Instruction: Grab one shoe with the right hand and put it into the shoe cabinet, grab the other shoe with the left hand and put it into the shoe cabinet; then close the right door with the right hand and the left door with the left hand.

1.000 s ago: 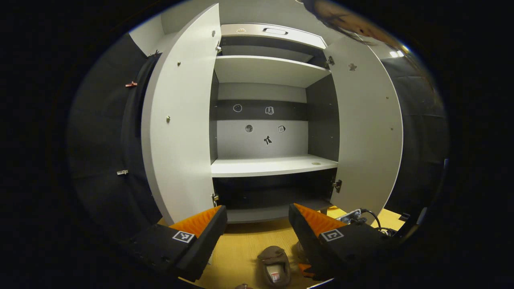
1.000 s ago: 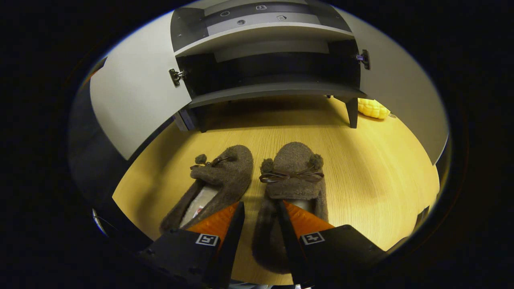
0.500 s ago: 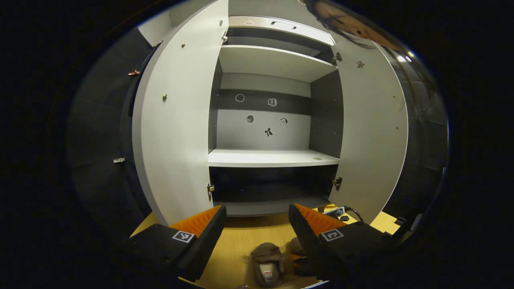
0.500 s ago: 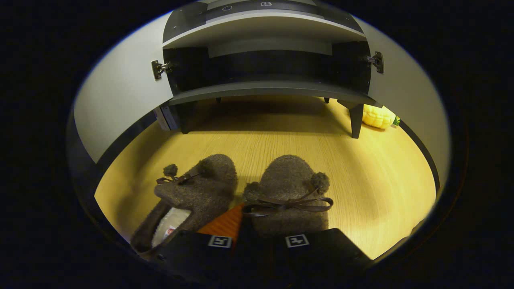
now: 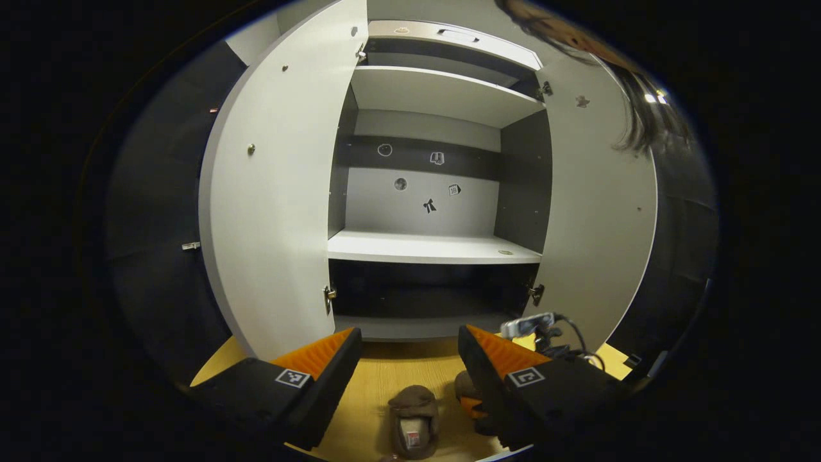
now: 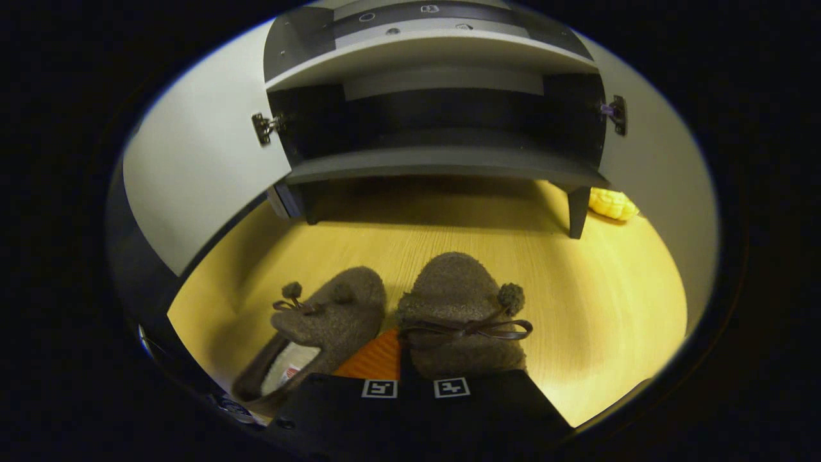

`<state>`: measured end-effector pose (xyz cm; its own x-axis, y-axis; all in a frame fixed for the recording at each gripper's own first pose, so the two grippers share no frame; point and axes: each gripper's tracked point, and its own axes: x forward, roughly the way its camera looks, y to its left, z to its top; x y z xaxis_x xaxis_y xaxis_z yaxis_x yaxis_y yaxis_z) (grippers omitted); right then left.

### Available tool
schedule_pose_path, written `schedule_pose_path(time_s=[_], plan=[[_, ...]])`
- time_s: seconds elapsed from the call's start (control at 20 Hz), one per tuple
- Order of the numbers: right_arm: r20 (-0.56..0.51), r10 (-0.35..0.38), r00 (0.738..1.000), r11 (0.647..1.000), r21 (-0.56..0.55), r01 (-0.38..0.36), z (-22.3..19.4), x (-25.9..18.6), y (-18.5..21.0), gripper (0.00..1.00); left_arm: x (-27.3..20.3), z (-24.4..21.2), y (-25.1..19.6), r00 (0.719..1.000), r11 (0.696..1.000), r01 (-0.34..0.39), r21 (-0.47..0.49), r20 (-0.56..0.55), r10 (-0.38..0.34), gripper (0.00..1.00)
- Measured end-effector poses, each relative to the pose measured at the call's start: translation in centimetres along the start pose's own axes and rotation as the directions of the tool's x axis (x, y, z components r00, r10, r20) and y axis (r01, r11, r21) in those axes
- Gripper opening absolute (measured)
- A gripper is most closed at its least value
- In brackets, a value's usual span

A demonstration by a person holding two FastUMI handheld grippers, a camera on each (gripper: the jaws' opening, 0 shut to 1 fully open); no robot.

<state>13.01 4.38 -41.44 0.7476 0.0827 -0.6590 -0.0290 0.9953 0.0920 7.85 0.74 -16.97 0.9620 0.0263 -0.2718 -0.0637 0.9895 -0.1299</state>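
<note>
Two brown fuzzy slippers with bows lie side by side on the wooden floor in front of the open shoe cabinet (image 6: 442,163). My right gripper (image 6: 401,350) is shut on the inner side wall of the right slipper (image 6: 458,301); one finger sits between the two slippers, the other is hidden inside the slipper. The left slipper (image 6: 327,317) lies free beside it. In the left gripper view my left gripper (image 5: 409,333) hangs open and holds nothing, above the left slipper (image 5: 414,417), facing the cabinet's middle shelf (image 5: 430,247).
Both cabinet doors stand wide open: the left door (image 5: 276,212) and the right door (image 5: 596,212). A yellow toy (image 6: 612,204) lies by the cabinet's right leg (image 6: 577,212). A person's hair (image 5: 641,122) hangs at the upper right.
My right gripper has gone from open around the right slipper's side wall to shut on it. My left gripper has drifted a little and stays open.
</note>
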Motion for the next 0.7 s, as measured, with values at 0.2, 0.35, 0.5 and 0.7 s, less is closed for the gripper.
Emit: schedule_pose_path(time_s=[0.2, 0.35, 0.5, 0.7], plan=[[0.18, 0.043, 0.983, 0.999, 0.0, -0.044, 10.4, -4.9, 0.6, 0.06, -1.2, 1.6, -1.0, 1.0, 0.999, -0.008, -0.052, 0.017, 0.008, 0.95], [0.321, 0.059, 0.945, 0.998, -0.034, -0.051, 18.2, -7.9, 1.1, 0.06, -2.0, 2.6, -1.5, 1.0, 1.0, -0.013, -0.019, 0.024, 0.014, 0.95], [0.438, 0.072, 0.896, 0.995, -0.089, -0.037, 24.7, -9.7, 1.9, 0.06, -3.1, 3.7, -2.5, 0.999, 1.0, -0.005, -0.007, 0.046, 0.005, 0.95], [0.533, 0.063, 0.844, 0.99, -0.138, 0.013, 32.2, -10.4, 2.1, 0.06, -4.3, 4.4, -3.5, 0.998, 1.0, -0.005, -0.005, 0.058, 0.005, 0.95]])
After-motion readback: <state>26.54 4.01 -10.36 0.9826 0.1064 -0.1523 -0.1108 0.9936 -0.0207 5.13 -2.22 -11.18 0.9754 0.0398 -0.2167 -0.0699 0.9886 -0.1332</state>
